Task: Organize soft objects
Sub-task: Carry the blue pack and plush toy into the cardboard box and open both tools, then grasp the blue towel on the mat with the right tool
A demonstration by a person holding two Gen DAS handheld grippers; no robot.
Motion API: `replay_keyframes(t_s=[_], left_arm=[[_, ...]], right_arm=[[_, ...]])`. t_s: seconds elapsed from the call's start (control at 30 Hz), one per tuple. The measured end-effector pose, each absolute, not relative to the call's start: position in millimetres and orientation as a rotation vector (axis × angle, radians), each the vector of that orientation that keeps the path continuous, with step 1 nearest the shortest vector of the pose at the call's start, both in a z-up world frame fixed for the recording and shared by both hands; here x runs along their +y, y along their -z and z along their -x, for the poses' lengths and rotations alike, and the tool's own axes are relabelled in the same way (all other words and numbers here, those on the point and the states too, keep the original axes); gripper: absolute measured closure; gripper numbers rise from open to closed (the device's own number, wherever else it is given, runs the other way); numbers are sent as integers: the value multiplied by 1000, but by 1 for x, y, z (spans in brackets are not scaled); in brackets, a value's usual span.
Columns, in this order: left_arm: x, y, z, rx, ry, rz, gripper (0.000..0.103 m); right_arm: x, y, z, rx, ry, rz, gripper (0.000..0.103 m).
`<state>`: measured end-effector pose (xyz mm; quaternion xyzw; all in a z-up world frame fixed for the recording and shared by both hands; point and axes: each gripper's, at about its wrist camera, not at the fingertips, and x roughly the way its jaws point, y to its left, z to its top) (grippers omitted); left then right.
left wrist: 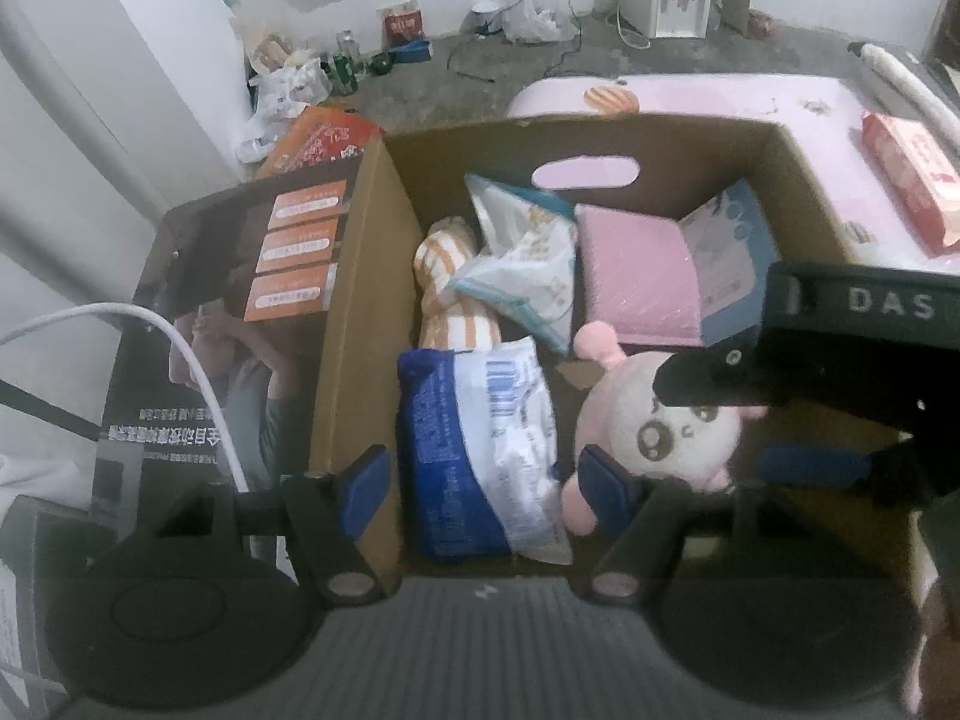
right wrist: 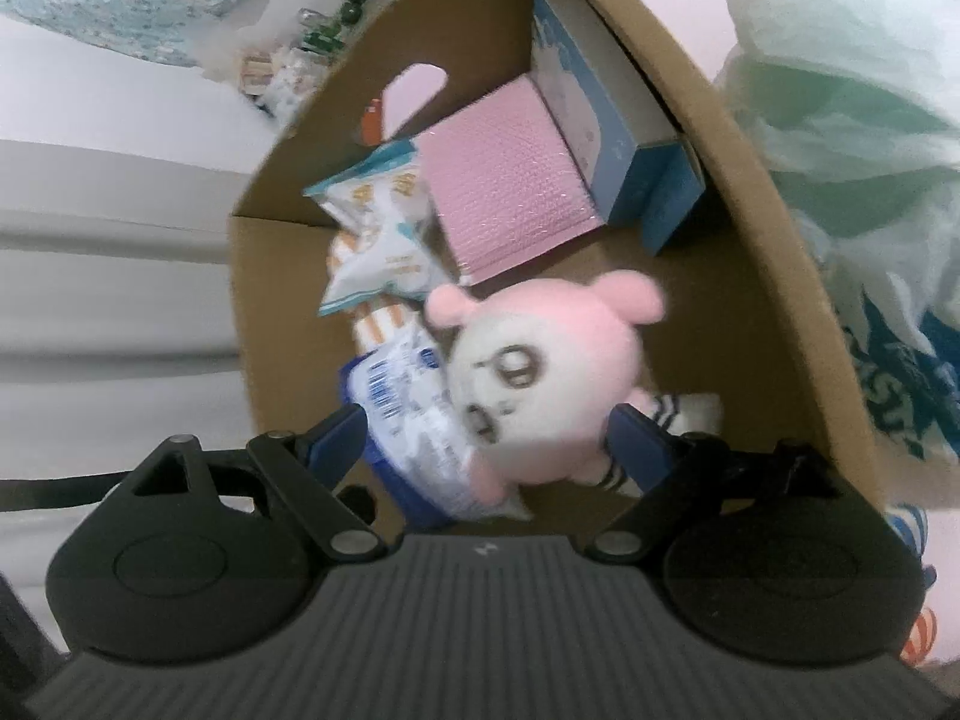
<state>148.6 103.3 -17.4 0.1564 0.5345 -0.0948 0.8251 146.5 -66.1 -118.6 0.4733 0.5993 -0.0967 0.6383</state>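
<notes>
An open cardboard box (left wrist: 360, 300) holds an orange-striped towel (left wrist: 447, 276), a snack bag (left wrist: 528, 264), a pink padded mailer (left wrist: 636, 276), a blue tissue box (left wrist: 732, 264), a blue-and-white pack (left wrist: 480, 438) and a pink plush (left wrist: 672, 426). My left gripper (left wrist: 486, 489) hangs open above the pack, its pads clear of it. From the right, my right gripper (left wrist: 750, 426) reaches over the plush. In the right wrist view the plush (right wrist: 540, 372) lies blurred between the spread fingers of my right gripper (right wrist: 489, 444), and neither pad presses on it.
The box (right wrist: 750, 240) stands against a pink table (left wrist: 720, 96) that carries a red wipes pack (left wrist: 912, 180). A mint plastic bag (right wrist: 840, 60) bulges beside the box's right wall. A white cable (left wrist: 198, 372) crosses the printed box flap (left wrist: 240, 300) on the left.
</notes>
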Motion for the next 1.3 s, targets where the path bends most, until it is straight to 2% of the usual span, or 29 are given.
replay_keyframes(t_s=[0.23,0.47,0.77,0.87,1.03,1.3], left_arm=[[78,-11,-131,1124,191,-300,33],[22,-45,-112,1102,250,-237,30],[-101,-53,-77,1125,489,-118,30],[-142,-37,-62,1158,577,-46,31],[-199,14,-47,1270,615,35,42],[-245,73,-47,1351,558,43,44]], right_arm=[[-93,85,-134,1289,141,-1202,15],[-166,40,-113,1131,79,-1348,15],[-329,7,-54,1030,210,-1207,15],[-381,14,-40,1080,262,-1116,15],[-435,51,-50,1258,229,-1000,15],[-433,119,-103,1532,43,-748,17]])
